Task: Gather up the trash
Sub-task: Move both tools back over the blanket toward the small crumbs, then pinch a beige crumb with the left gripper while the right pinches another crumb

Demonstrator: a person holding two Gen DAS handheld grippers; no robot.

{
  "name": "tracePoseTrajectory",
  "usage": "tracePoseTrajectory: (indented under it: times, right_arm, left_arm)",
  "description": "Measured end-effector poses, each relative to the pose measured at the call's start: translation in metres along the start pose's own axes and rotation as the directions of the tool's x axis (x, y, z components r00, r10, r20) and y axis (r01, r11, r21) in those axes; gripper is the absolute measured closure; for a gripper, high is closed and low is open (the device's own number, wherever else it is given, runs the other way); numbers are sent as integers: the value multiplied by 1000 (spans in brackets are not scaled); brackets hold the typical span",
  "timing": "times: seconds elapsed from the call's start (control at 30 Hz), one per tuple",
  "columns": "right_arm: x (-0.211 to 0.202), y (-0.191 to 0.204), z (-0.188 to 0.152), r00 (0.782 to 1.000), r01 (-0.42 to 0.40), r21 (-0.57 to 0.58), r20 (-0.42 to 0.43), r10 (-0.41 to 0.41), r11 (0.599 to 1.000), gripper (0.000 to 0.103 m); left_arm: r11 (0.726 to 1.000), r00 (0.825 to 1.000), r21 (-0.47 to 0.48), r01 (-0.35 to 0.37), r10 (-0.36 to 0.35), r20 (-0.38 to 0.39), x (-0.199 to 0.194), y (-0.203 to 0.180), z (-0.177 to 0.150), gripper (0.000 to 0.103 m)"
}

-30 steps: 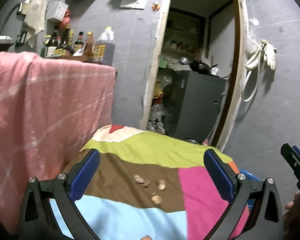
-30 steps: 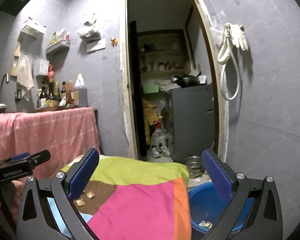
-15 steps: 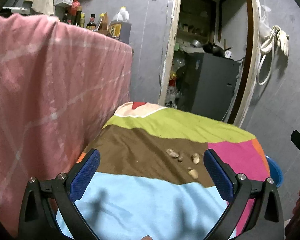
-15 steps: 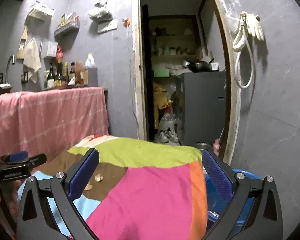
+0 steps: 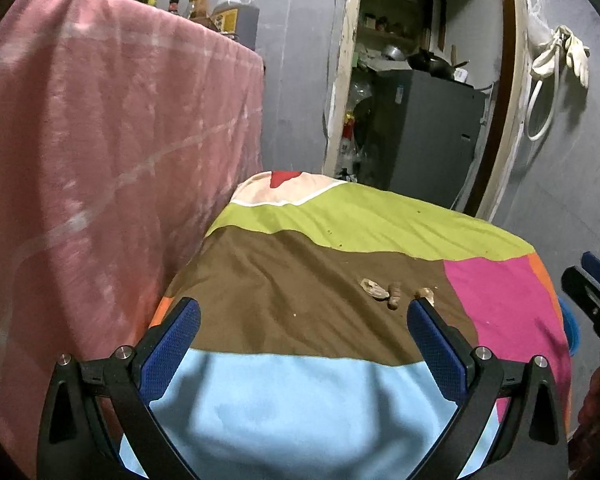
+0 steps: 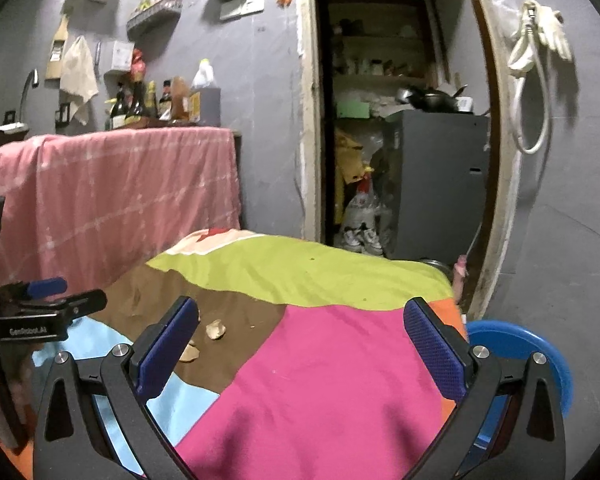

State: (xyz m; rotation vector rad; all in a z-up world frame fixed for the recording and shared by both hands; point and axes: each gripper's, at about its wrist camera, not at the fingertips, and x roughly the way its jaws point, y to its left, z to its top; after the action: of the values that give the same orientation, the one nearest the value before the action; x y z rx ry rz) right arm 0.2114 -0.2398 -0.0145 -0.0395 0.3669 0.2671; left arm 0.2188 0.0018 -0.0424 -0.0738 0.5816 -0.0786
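Observation:
Several small tan scraps of trash (image 5: 376,290) lie on the brown patch of a colourful patchwork cloth (image 5: 340,216) over a table. They also show in the right wrist view (image 6: 215,329). My left gripper (image 5: 303,344) is open and empty, above the light blue patch, with the scraps just ahead of its right finger. My right gripper (image 6: 300,344) is open and empty above the pink patch, with the scraps by its left finger. A blue basin (image 6: 528,352) sits low at the table's right edge.
A counter draped in pink cloth (image 5: 100,140) stands close on the left, with bottles (image 6: 172,100) on top. A doorway behind the table opens to a dark grey cabinet (image 5: 420,132). A hose and glove (image 6: 536,48) hang on the right wall.
Both grippers have moved in toward the table and lower. The left wrist view has swung left, so the scraps now sit by its right finger. Both stay open.

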Motion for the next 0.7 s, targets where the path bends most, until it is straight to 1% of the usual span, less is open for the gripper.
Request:
tracePoseTrajectory:
  times: [0.1, 0.17, 0.2, 0.23, 0.27, 0.3, 0.33, 0.37, 0.43, 0.47, 0.53, 0.57, 0.6, 0.63, 0.7]
  right_arm:
    - [15, 4, 2, 999, -33, -5, -29, 33, 999, 1]
    - [24, 5, 4, 998, -50, -10, -47, 49, 999, 7]
    - [29, 7, 5, 997, -56, -16, -60, 55, 998, 12]
    - [34, 9, 6, 996, -63, -20, -72, 62, 998, 18]
    - [39, 10, 6, 994, -74, -19, -86, 72, 997, 19]
    - [44, 11, 7, 991, -88, -15, -101, 86, 996, 20]
    - [48, 11, 7, 988, -104, -11, -115, 102, 995, 24]
    - [53, 12, 7, 985, -117, -8, -130, 115, 993, 26]
    - [63, 16, 6, 977, -134, -15, -171, 129, 991, 34]
    - [67, 18, 5, 972, -144, -20, -191, 137, 989, 39]
    - [75, 22, 3, 961, -159, -33, -236, 146, 987, 45]
    - [80, 23, 3, 953, -169, -38, -262, 153, 985, 47]
    - [85, 25, 2, 944, -184, -36, -286, 166, 982, 51]
    - [88, 25, 2, 936, -195, -30, -304, 177, 980, 52]
    - [93, 25, 0, 927, -209, -22, -323, 191, 978, 54]
  left_arm:
    - [1000, 999, 6, 26, -25, -22, 12, 3, 4, 3]
    - [999, 998, 8, 45, -45, -33, 20, 3, 7, 7]
    - [999, 998, 10, 54, -53, -38, 22, 3, 8, 13]
    - [998, 997, 14, 66, -65, -47, 26, 2, 10, 22]
    - [996, 995, 18, 85, -84, -60, 32, 2, 12, 26]
    - [995, 993, 20, 96, -95, -69, 35, 1, 14, 34]
    - [993, 991, 25, 112, -109, -83, 41, 0, 15, 41]
    - [992, 988, 29, 126, -122, -93, 46, -1, 16, 44]
    - [988, 983, 39, 151, -146, -111, 54, -4, 18, 55]
    - [985, 979, 45, 166, -159, -125, 59, -6, 18, 58]
    - [980, 972, 43, 193, -185, -146, 66, -7, 18, 67]
    - [976, 965, 37, 214, -206, -165, 71, -8, 18, 70]
    - [973, 959, 31, 229, -220, -180, 75, -8, 18, 75]
    - [970, 953, 25, 243, -234, -191, 78, -9, 17, 77]
    - [964, 946, 22, 264, -255, -203, 82, -10, 18, 78]
